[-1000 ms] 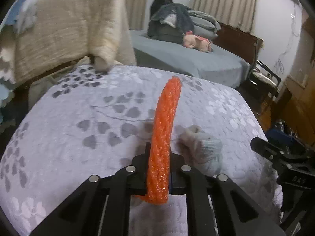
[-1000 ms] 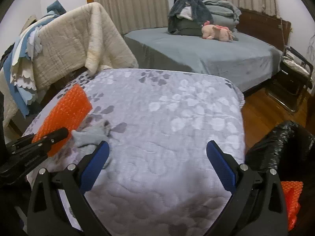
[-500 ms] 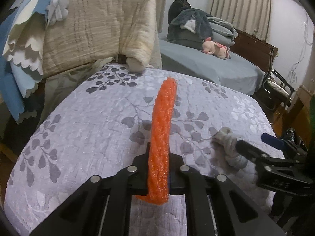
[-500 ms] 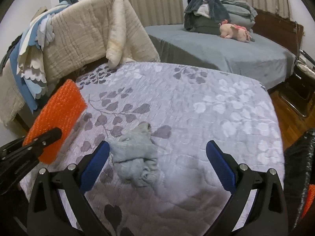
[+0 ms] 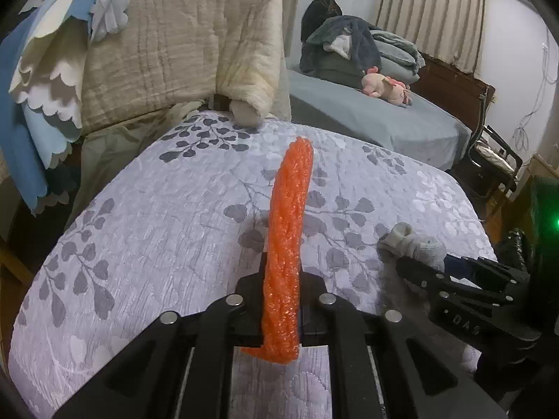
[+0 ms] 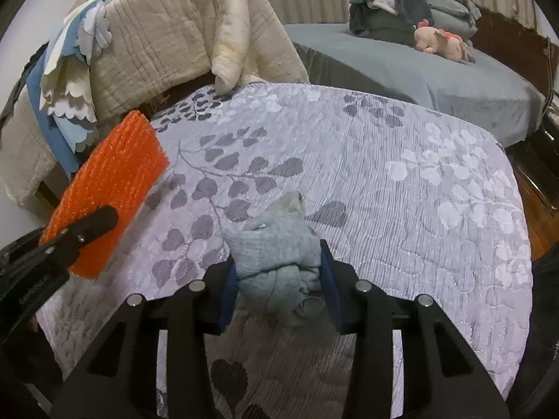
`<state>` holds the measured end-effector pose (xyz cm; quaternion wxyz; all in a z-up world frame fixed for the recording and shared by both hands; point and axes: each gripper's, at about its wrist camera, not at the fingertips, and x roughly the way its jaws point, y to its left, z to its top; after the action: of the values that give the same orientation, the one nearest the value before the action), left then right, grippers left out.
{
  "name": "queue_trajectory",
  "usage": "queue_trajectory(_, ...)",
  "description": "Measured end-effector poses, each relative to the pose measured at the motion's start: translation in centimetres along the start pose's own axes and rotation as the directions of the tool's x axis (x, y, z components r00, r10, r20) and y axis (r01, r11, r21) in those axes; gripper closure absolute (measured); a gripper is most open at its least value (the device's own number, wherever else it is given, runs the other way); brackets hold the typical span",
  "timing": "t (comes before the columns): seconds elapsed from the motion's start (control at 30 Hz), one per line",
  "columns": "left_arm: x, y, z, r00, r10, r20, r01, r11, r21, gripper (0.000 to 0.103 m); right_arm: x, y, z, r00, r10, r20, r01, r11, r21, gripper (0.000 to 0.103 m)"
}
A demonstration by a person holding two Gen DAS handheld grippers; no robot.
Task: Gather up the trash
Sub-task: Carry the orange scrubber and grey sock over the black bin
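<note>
My left gripper (image 5: 281, 300) is shut on an orange mesh sheet (image 5: 288, 241) and holds it edge-on above the lilac leaf-print bedspread (image 5: 167, 230). The sheet also shows flat-on in the right wrist view (image 6: 111, 188), with the left gripper (image 6: 84, 230) at the left. My right gripper (image 6: 279, 279) is shut on a crumpled grey cloth wad (image 6: 279, 244) that lies on the bedspread (image 6: 419, 188). In the left wrist view the wad (image 5: 412, 244) sits at the right with the right gripper (image 5: 436, 269) on it.
A cream quilt (image 5: 167, 56) and blue scalloped cloths hang over a rail at the back left. A grey bed (image 5: 377, 118) with a clothes pile and a pink plush toy (image 5: 384, 87) stands behind. Wooden floor shows at the right (image 6: 534, 202).
My right gripper moved left to the grey wad and closed on it; it was open before. The left gripper kept the orange sheet and drew back a little.
</note>
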<state>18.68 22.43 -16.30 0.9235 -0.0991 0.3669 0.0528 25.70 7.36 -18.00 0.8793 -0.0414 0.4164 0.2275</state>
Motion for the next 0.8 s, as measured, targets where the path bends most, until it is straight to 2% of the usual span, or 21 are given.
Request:
queue_trajectory(0.37,-2.2,-2.1,0.8,0.999,-0.022,0.038,0.021,1.000,0.024,0.092,-5.2,-1.0,0.8,0.997,-0.006,0.077,0.005,1.000,0.005,0.063)
queue_trajectory(0.8,-5.9,-7.0,1.5,0.996,-0.070,0.062,0.066,0.996,0.062,0.092,-12.4,-3.3,0.6,0.987,-0.021,0.161,0.013,0.998,0.054,0.062)
